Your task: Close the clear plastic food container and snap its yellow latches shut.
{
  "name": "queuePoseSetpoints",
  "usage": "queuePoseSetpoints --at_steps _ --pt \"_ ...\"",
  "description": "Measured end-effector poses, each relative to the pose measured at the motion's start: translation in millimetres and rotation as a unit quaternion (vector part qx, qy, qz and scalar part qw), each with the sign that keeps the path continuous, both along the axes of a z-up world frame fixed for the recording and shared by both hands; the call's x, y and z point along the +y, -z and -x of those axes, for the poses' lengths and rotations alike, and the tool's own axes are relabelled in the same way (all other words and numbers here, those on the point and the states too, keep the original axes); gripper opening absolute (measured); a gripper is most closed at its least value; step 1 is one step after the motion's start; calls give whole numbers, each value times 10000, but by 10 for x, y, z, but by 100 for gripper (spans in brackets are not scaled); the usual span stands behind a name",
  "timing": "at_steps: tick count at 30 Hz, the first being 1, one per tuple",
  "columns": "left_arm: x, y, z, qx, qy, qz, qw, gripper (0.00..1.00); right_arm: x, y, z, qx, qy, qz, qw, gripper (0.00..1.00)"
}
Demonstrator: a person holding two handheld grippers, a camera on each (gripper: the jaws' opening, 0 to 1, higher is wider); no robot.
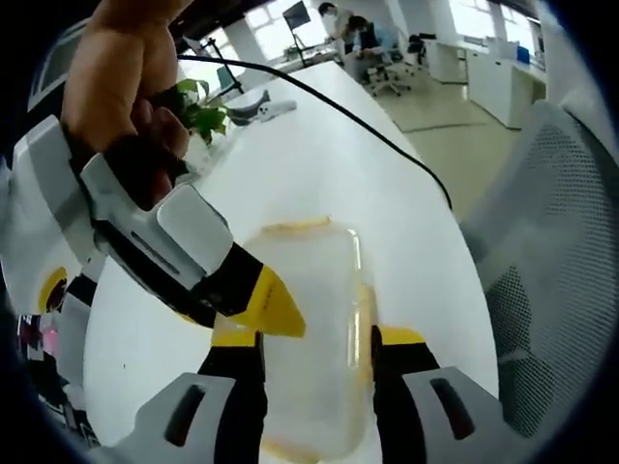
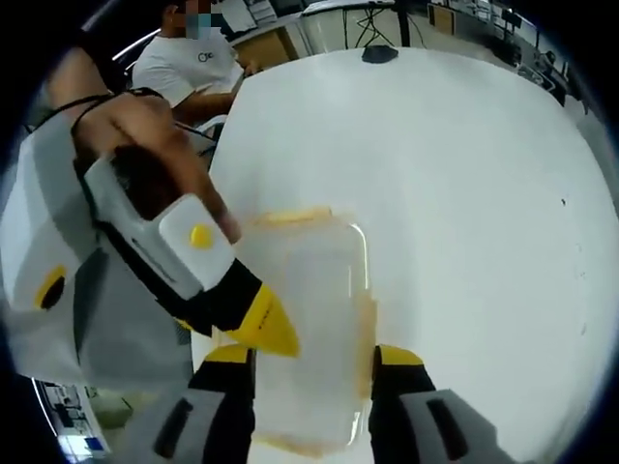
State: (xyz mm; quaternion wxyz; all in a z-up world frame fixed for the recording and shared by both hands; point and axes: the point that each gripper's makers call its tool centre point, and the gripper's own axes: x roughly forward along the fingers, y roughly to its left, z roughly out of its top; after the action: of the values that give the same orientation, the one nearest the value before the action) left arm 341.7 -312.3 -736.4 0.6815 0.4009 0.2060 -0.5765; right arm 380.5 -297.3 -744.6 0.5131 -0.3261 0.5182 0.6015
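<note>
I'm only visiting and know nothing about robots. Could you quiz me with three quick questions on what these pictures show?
1. True or false: the clear container stands on a white table.
2. What colour are the container's latches? A) red B) yellow C) blue
3. In the left gripper view, what lies between the two jaws of the left gripper?

Key: 1 true; 2 B; 3 the clear container.
</note>
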Motion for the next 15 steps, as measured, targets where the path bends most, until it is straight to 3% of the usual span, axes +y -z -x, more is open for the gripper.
queuePoseSetpoints --at_steps 4,7,9,13,15 --pt "-16 -38 18 243 -22 280 9993 41 -9 -18 23 -37 63 -38 10000 45" --pt "-18 -41 19 223 21 252 9994 41 11 -56 11 -327 -82 -159 9993 46" --pt "-25 -67 36 338 -4 223 9992 38 39 -102 56 -348 -104 -273 9990 49" --pt "-11 -156 37 269 101 271 9992 35 62 -188 -25 -788 -97 -522 9955 50" --pt "23 -187 31 525 -30 360 9980 40 75 -237 -49 -938 101 -770 9926 50"
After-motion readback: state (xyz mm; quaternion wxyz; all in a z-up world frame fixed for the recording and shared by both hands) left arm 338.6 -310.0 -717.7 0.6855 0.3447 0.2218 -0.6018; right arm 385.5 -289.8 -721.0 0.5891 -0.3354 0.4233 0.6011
